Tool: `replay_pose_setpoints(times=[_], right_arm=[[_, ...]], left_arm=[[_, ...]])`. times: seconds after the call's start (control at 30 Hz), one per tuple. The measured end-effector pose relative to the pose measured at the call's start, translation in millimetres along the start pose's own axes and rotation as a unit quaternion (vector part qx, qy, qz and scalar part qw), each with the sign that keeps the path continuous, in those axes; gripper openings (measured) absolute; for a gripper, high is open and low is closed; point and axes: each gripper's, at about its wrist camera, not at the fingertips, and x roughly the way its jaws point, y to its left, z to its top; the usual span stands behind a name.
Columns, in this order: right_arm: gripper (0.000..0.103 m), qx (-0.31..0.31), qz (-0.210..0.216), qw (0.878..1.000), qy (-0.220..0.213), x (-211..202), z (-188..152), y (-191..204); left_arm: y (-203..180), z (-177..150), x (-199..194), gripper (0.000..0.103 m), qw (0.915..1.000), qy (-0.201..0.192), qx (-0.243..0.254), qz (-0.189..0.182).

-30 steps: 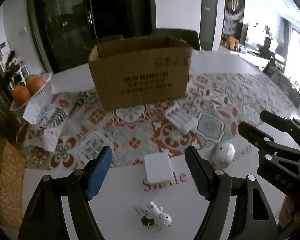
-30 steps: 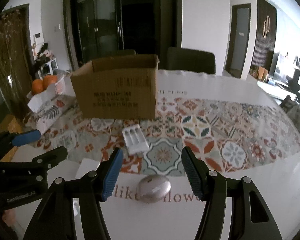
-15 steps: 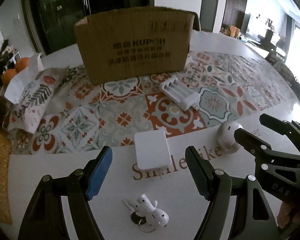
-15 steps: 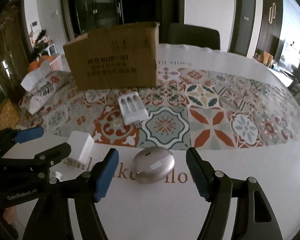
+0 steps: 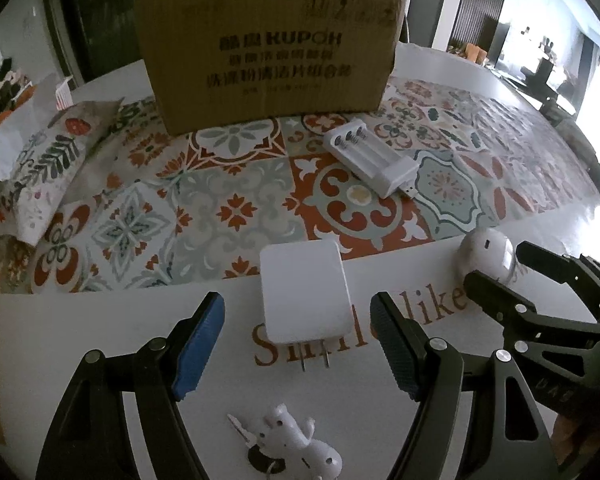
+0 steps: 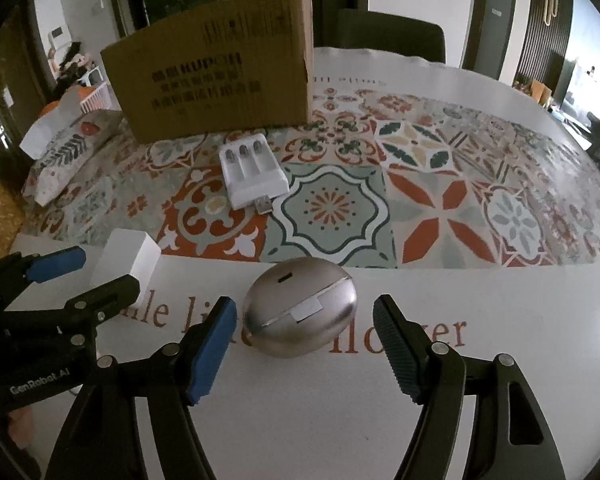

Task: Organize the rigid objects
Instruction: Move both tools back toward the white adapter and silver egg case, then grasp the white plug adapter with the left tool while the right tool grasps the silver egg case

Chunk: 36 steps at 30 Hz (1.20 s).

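Patterned tablecloth [image 5: 228,208] bears smooth metallic egg-shaped case [image 6: 302,314], corrugated cardboard box [image 5: 266,50].

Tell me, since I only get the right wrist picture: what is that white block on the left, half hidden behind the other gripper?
Observer: It is a white plug adapter. The left wrist view shows two metal prongs sticking out of its near end.
Operator: Is that other gripper holding it?
Observer: No. The left gripper is open, with a pad on either side of the adapter's near end and a gap on both sides.
Operator: Is there anything else down there that I can't see?
Observer: Yes, a small white spotted figurine on a key ring lies on the table, nearer the camera than the adapter.
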Motion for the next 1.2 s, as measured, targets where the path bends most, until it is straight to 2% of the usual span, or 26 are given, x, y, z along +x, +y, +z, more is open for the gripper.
replay_pose_setpoints(times=[0.3, 0.53, 0.63, 0.7, 1.2], right_arm=[[0.072, 0.005, -0.003, 1.000, 0.012, 14.6, 3.2, -0.9], [0.072, 0.007, -0.004, 1.000, 0.007, 18.1, 3.2, -0.8], [0.069, 0.008, 0.000, 1.000, 0.004, 18.5, 2.6, -1.1], [0.064, 0.007, 0.002, 1.000, 0.002, 18.0, 2.3, -0.9], [0.064, 0.003, -0.008, 1.000, -0.018, 8.1, 3.0, 1.4]], left_arm=[[5.0, 3.6, 16.8, 0.065, 0.9996, 0.014, -0.019, -0.012], [3.6, 4.1, 18.4, 0.059, 0.9999, 0.003, -0.014, -0.008], [2.8, 4.1, 17.1, 0.046, 0.9999, -0.002, -0.012, -0.011], [2.4, 4.2, 16.7, 0.046, 0.9999, -0.002, -0.010, -0.009], [5.4, 0.1, 9.5, 0.045, 0.9997, -0.005, -0.016, -0.017]])
